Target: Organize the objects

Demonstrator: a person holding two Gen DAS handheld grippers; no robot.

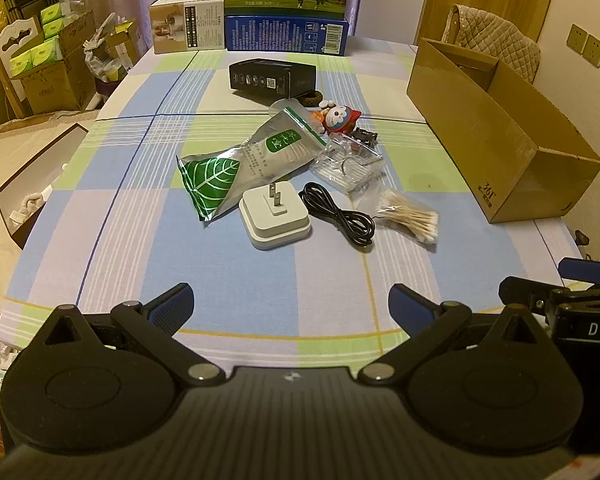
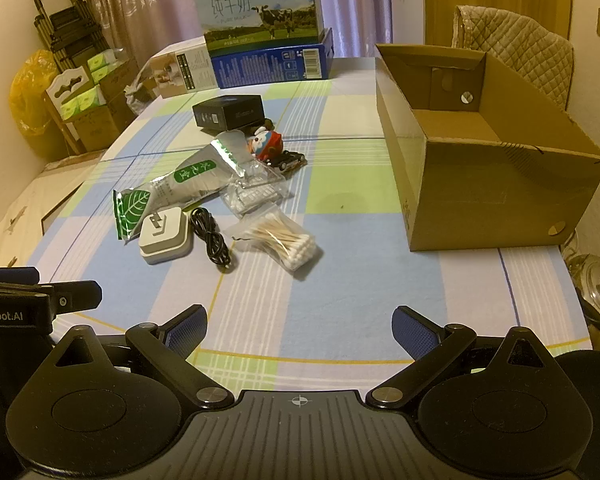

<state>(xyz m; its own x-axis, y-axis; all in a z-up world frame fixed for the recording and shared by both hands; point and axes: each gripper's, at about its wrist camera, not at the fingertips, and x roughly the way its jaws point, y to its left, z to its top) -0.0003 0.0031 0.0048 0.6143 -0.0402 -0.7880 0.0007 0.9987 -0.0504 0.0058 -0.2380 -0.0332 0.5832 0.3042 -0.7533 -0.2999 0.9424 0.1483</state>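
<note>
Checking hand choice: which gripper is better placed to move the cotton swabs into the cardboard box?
Probably the right gripper: open and empty, on the side of the cotton swabs and cardboard box.

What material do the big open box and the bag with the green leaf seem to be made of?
Open box: most likely corrugated cardboard, matte brown, with folded flaps and creased edges. Leaf-printed bag: probably plastic or foil film, glossy silver, with bright reflections and wrinkles; which one cannot be told.

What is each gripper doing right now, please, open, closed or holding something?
Left gripper: open, holding nothing.
Right gripper: open, holding nothing.
</note>
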